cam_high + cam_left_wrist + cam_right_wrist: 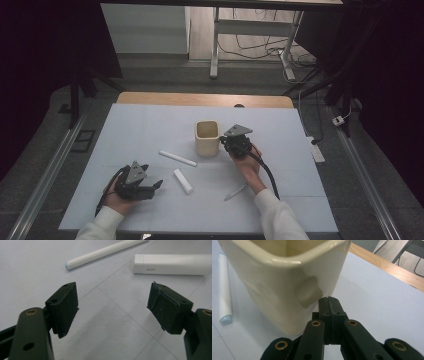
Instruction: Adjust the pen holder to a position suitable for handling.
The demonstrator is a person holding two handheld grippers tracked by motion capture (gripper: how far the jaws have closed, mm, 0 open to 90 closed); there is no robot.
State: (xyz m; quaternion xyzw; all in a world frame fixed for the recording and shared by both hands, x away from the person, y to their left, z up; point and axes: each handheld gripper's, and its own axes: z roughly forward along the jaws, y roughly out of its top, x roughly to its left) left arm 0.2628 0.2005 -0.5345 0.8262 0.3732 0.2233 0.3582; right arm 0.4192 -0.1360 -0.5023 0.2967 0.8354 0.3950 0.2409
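Observation:
A cream square cup [206, 137] stands upright near the middle of the pale mat. My right gripper [224, 142] sits at the cup's right side, jaws shut with nothing between them. In the right gripper view its tips [329, 300] lie close against the cup [282, 282] wall, just below a beige patch [309, 291]; I cannot tell if they touch. My left gripper [151, 176] rests on the mat at the front left, open and empty. Beyond its jaws [112, 307] lie a white tube [172, 264] and a thin white stick [105, 252].
In the high view the thin stick [177, 158] and the short tube [183, 181] lie between the two hands. A small pale pen-like piece [235, 192] lies by the right forearm. The wooden table edge [205, 99] runs behind the mat [150, 125].

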